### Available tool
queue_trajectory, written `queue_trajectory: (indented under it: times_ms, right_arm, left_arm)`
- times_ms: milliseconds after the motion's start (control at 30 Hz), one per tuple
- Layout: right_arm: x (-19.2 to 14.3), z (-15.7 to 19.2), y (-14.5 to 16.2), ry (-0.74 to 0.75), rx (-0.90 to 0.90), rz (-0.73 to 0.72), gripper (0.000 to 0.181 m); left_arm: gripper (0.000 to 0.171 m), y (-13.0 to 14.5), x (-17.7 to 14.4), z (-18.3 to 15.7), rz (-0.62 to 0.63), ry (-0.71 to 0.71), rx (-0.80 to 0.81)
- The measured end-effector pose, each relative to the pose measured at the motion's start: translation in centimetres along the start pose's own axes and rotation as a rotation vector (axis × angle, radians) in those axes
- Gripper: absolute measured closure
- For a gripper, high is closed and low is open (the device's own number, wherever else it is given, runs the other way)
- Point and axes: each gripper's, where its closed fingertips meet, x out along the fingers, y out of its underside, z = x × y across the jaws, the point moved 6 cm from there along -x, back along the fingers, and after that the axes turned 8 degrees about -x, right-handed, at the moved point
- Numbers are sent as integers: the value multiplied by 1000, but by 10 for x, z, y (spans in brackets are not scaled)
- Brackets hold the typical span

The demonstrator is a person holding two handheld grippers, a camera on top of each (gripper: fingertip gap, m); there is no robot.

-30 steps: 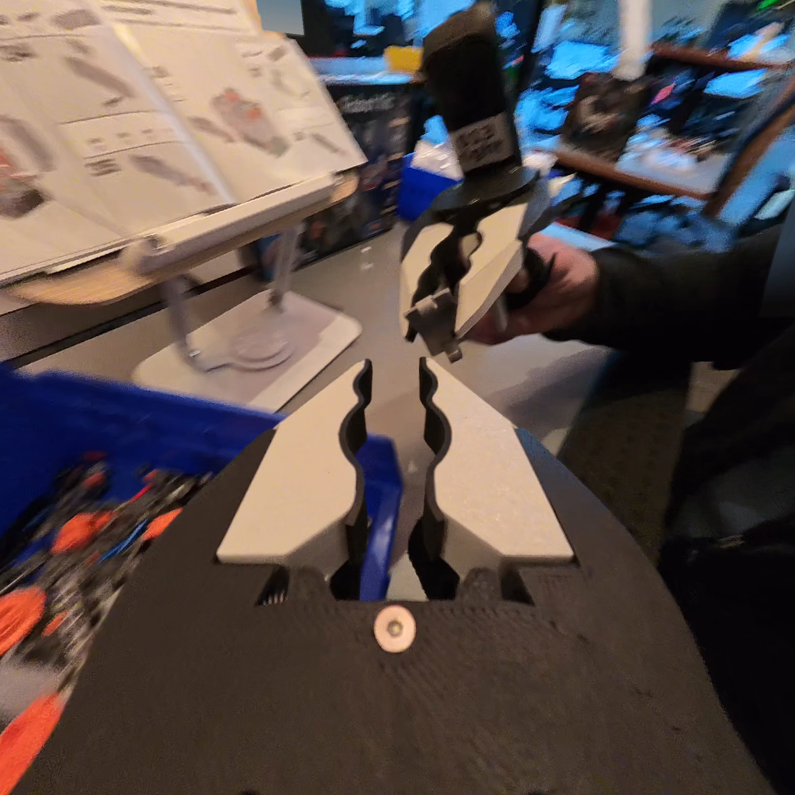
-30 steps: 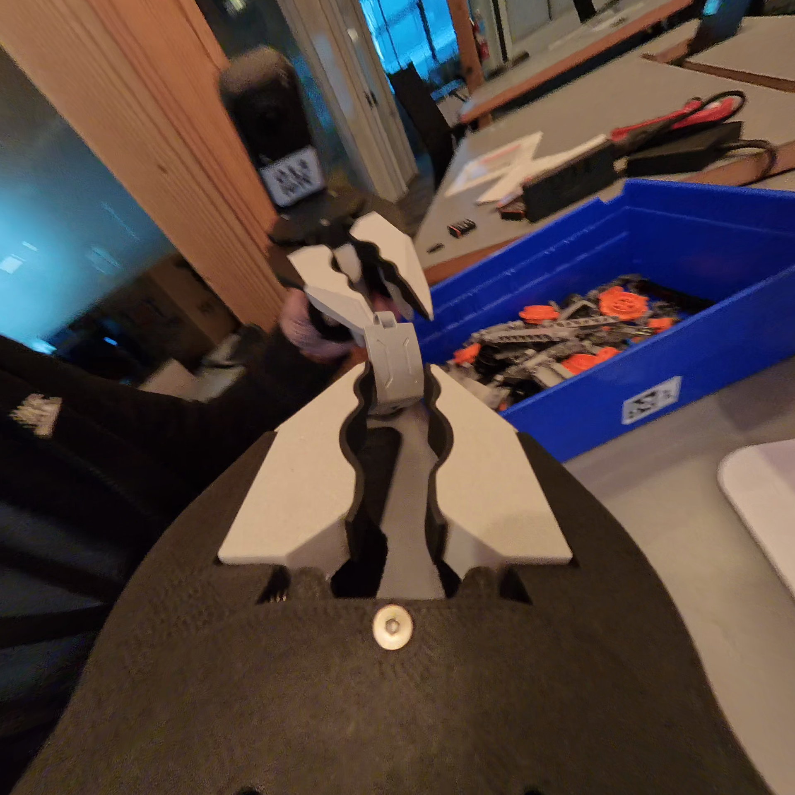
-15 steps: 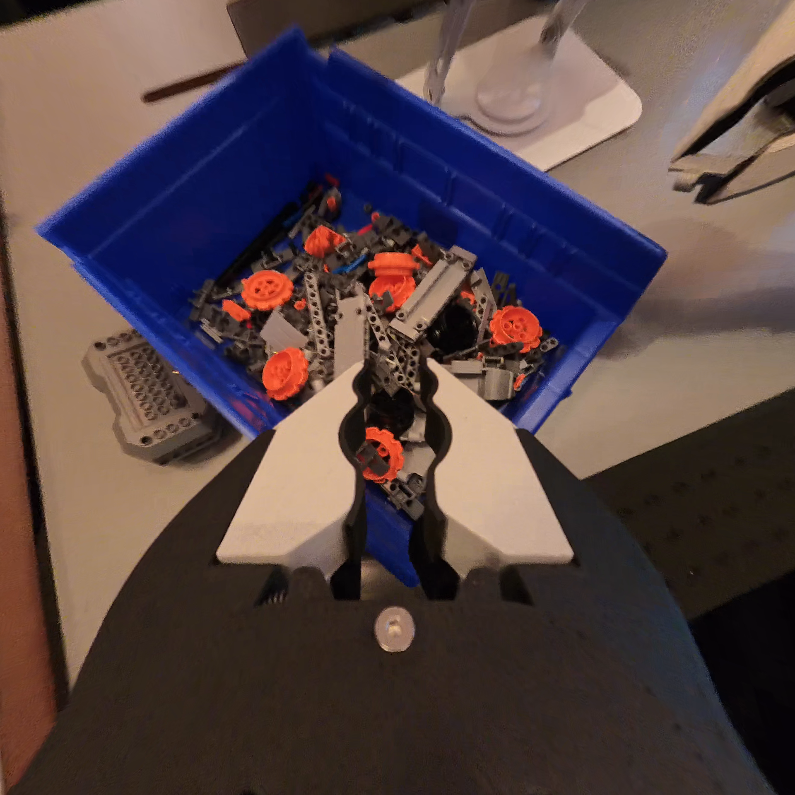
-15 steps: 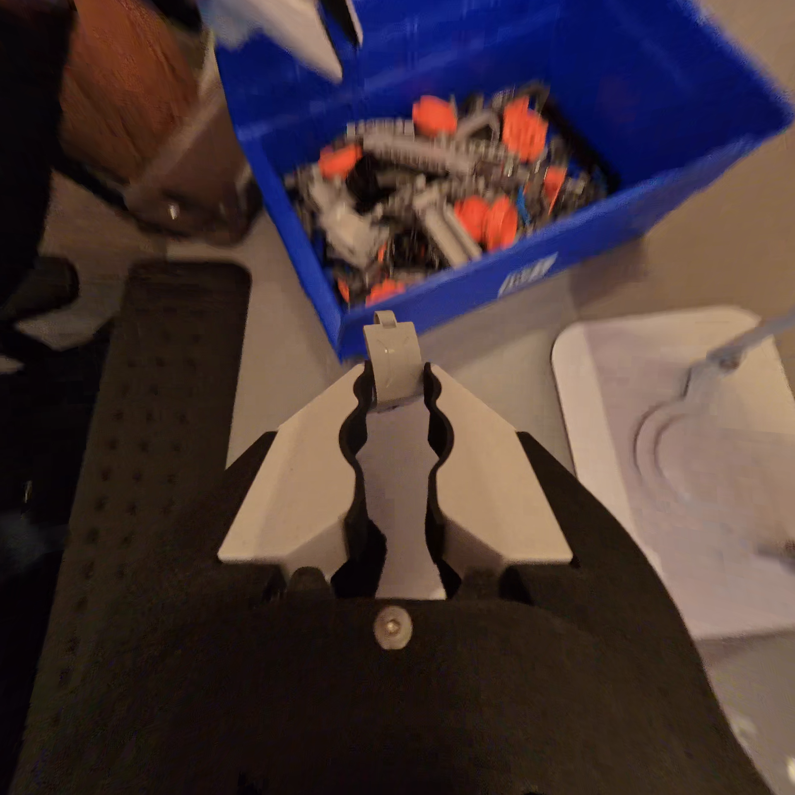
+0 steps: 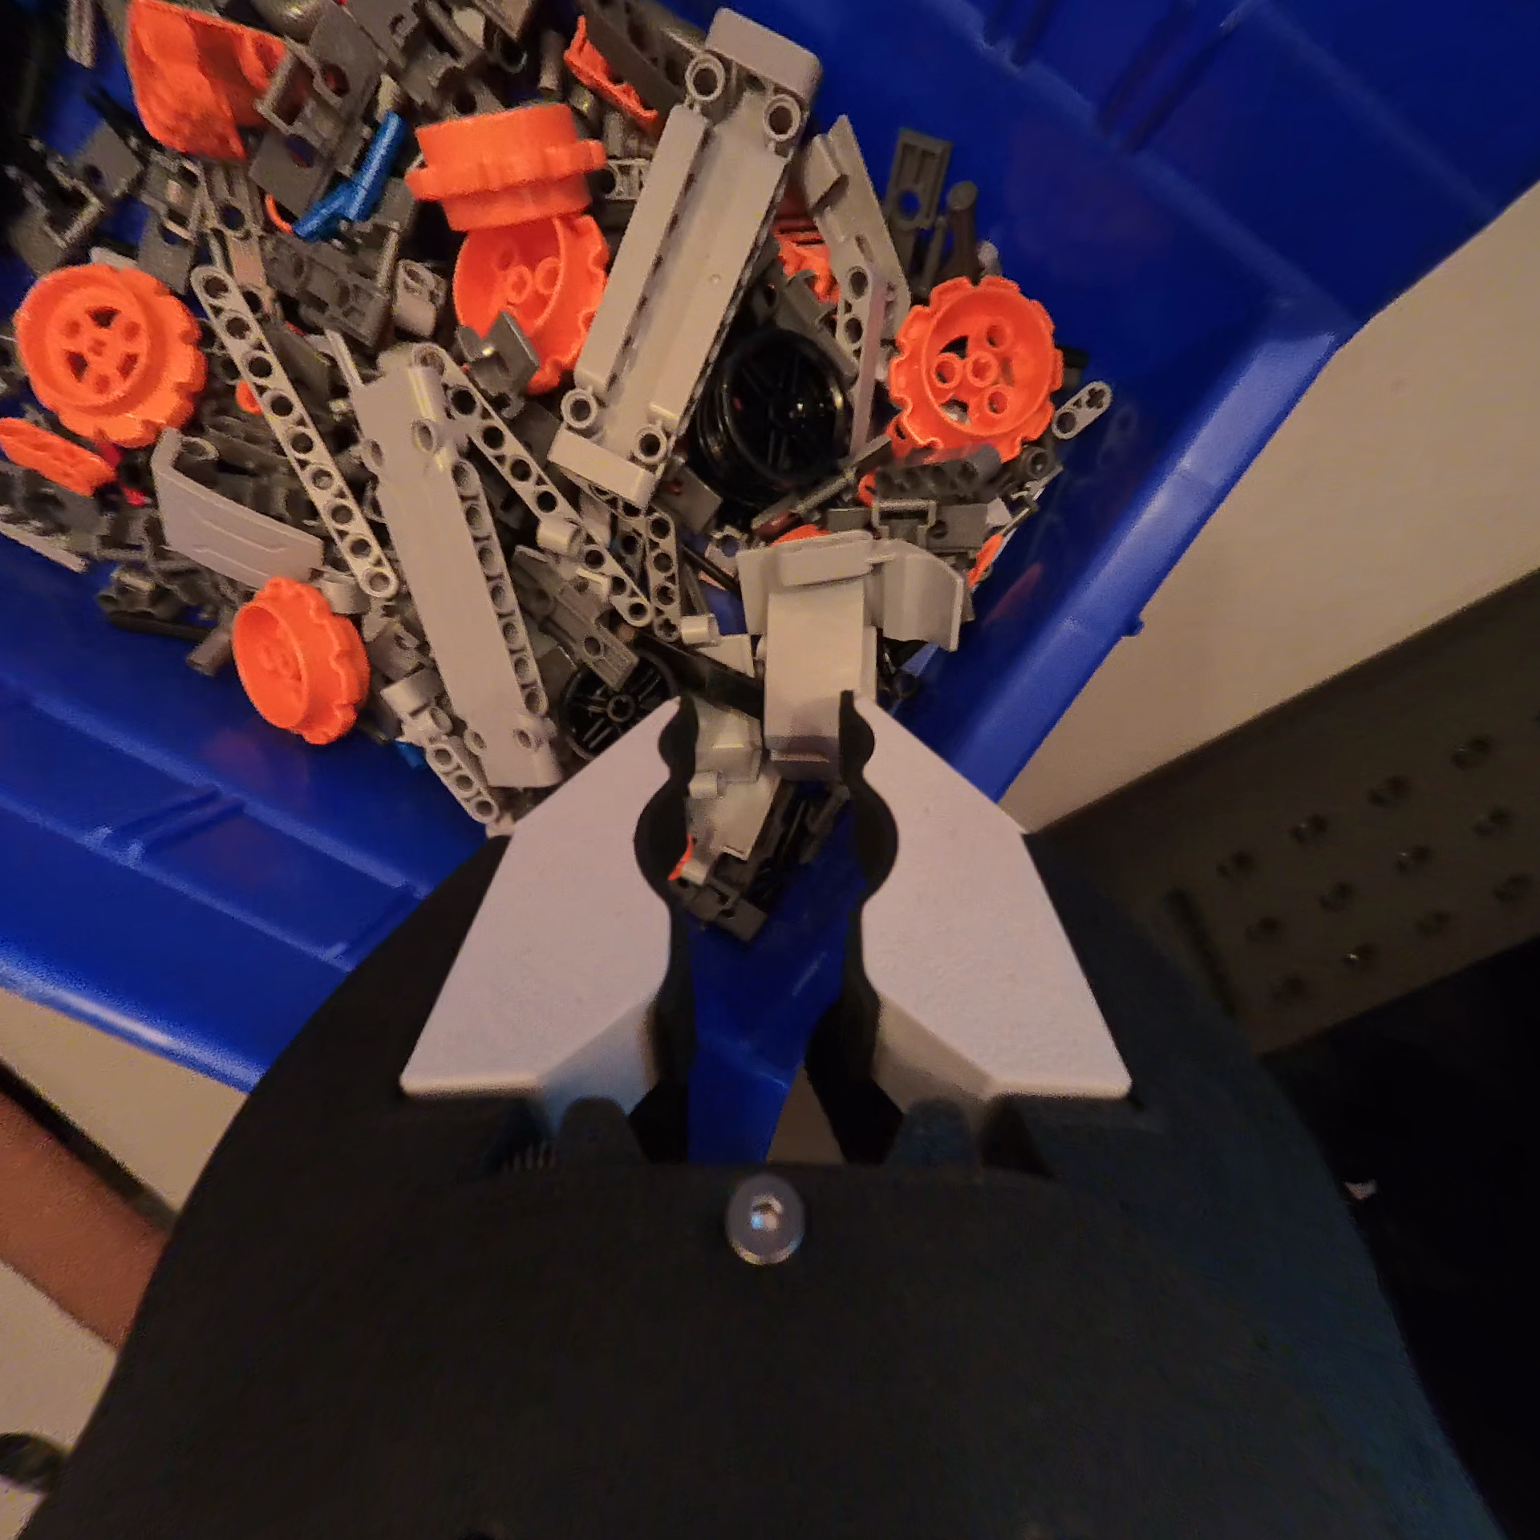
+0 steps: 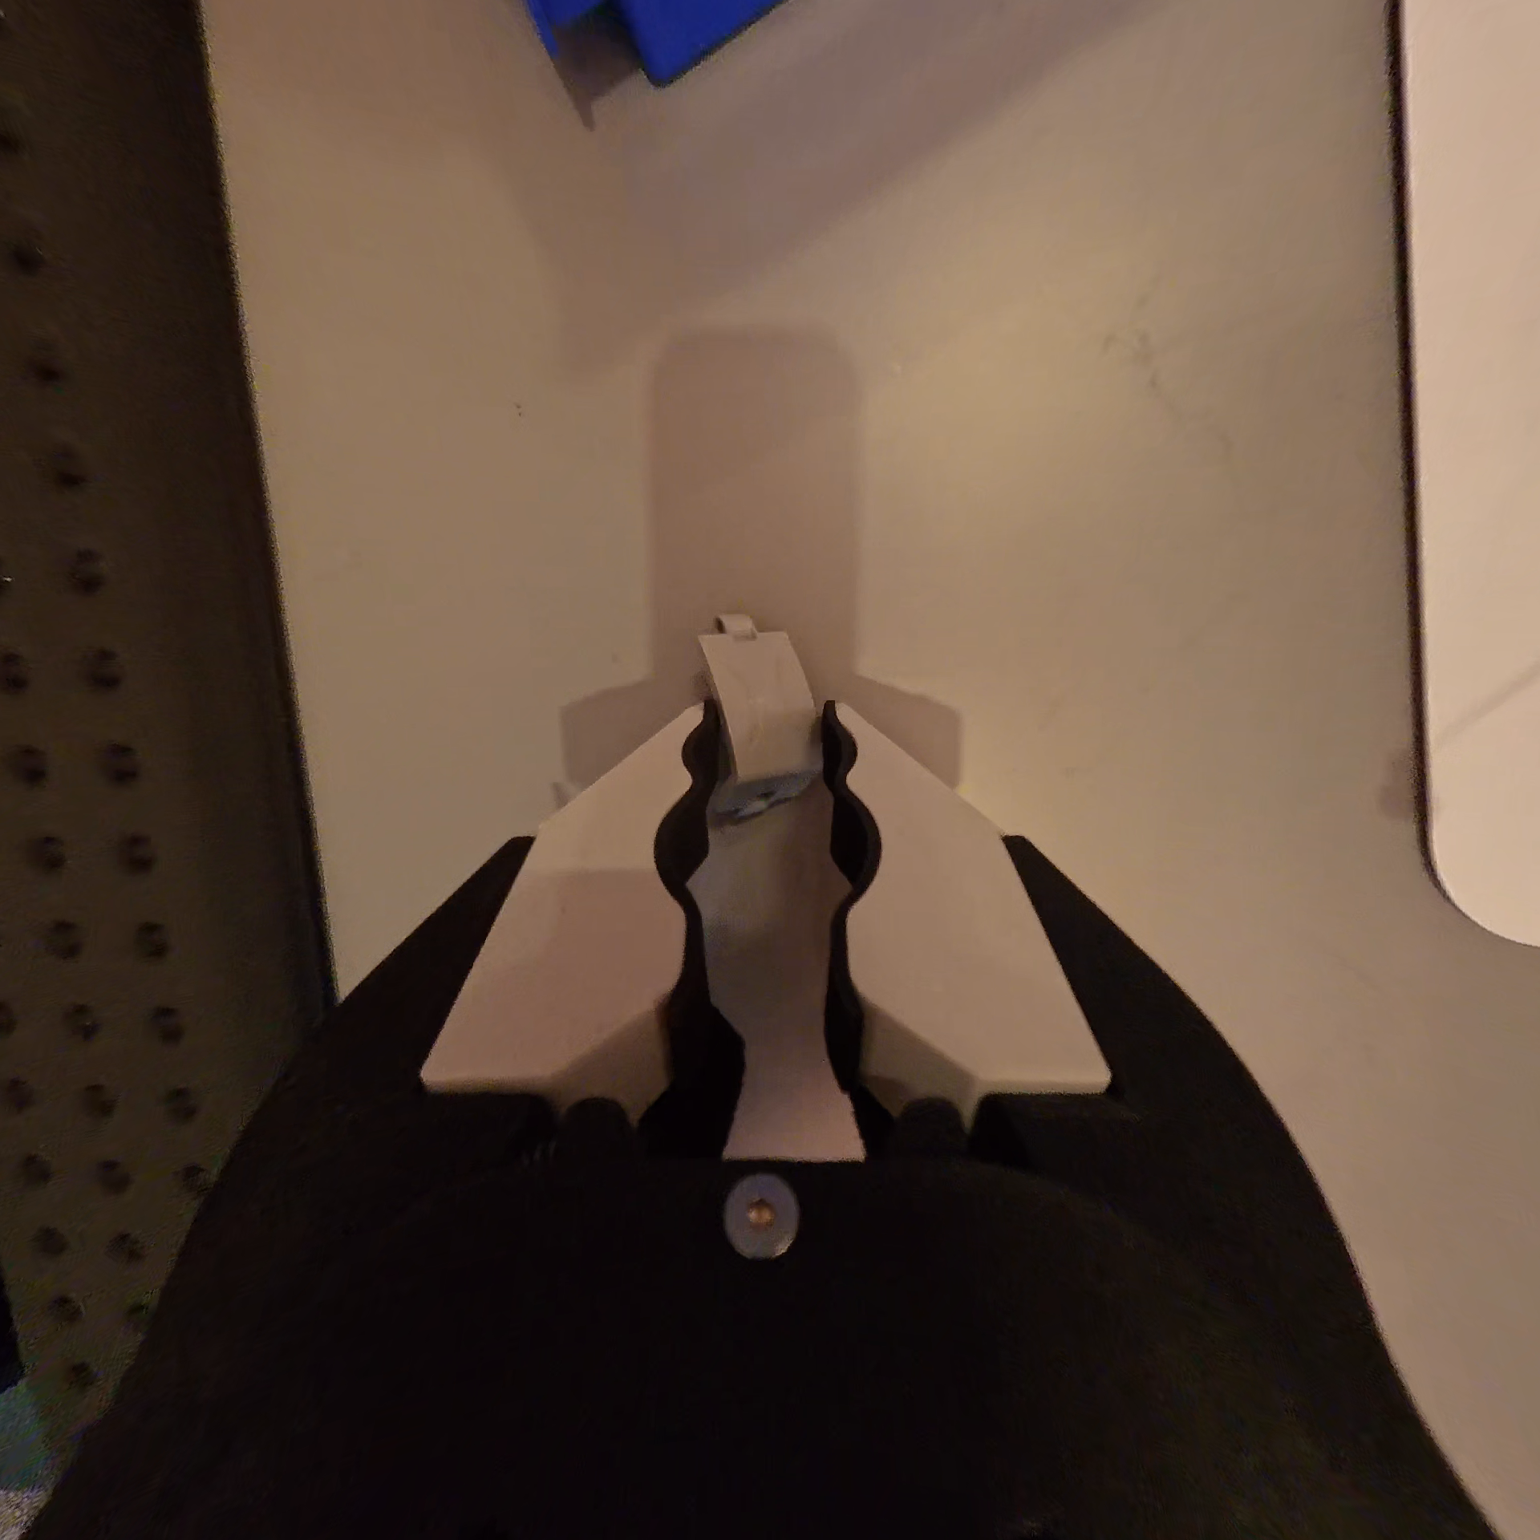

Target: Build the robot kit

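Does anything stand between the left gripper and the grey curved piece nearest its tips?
Nothing visible does. The left gripper is open, and the curved piece lies on top of the pile at its tips.

Left gripper (image 5: 762, 725) points down, jaws parted. Right gripper (image 6: 765, 733) points down, jaws clamped on a grey piece (image 6: 758, 708).

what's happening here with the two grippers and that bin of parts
A person works a hand-held gripper in each hand. The left hand-held gripper is down in the blue bin, its jaws open around a light grey curved panel atop a heap of grey beams and orange wheels. The right hand-held gripper is shut on a small grey curved piece, held just above the pale tabletop, between a dark perforated board and a white stand base.
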Motion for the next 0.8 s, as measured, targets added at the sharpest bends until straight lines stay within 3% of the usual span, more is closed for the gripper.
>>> queue_trajectory:
  times_ms: [300,567,633,800]
  right_arm:
    - [-1,0,-7,-1,-3,-84,149]
    - [0,-1,-10,-15,-8,-140,151]
    - [1,-1,-10,-14,-8,-147,152]
    - [2,-3,-8,-17,-3,-156,152]
  left_arm:
    - [137,-22,-5,-13,39,25,123]
    - [142,-25,22,-20,70,50,134]
    - [157,-27,21,-16,61,14,138]
    - [168,-34,12,-2,14,-40,123]
